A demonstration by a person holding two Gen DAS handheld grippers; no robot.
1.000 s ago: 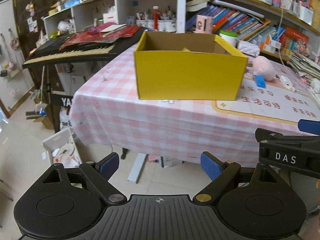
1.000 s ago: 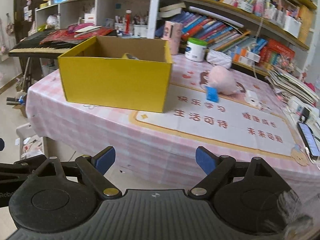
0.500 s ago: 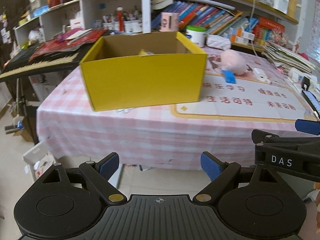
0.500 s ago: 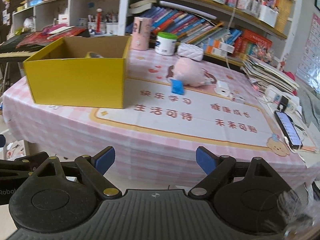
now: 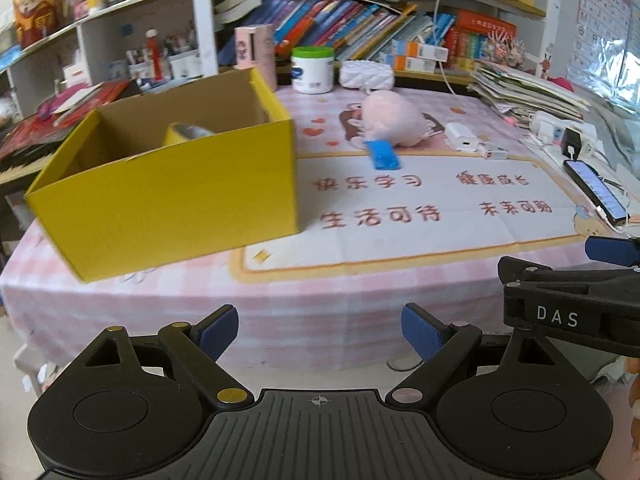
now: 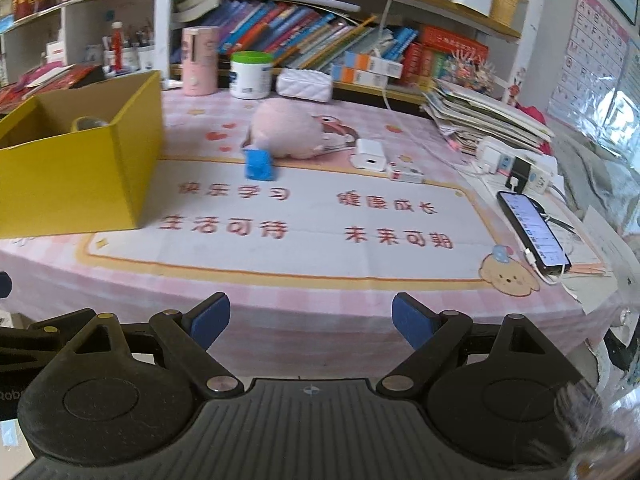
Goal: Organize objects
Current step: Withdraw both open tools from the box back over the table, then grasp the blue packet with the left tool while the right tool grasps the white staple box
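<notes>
An open yellow cardboard box [image 5: 168, 196] stands on the table's left part, with a tape roll [image 5: 186, 134] inside; the box also shows in the right wrist view [image 6: 76, 168]. A pink plush toy [image 5: 394, 122] [image 6: 288, 130] lies at the table's middle back, a small blue packet [image 5: 384, 155] [image 6: 259, 164] just in front of it. A white charger [image 6: 370, 154] lies to its right. My left gripper [image 5: 320, 330] is open and empty, in front of the table edge. My right gripper [image 6: 311, 318] is open and empty, beside it [image 5: 580, 304].
The table has a pink checked cloth [image 5: 328, 300] with a printed mat [image 6: 320, 216]. A phone [image 6: 532, 230] on a cable lies at the right edge, near a power strip [image 6: 520, 164] and stacked books [image 6: 480, 116]. A white jar [image 5: 312, 70], pink canister [image 6: 200, 60] and bookshelves stand behind.
Both grippers have swung right and moved closer to the table: the yellow box has shifted left in both views and the plush toy, packet and phone have come into view. Both jaws stay open.
</notes>
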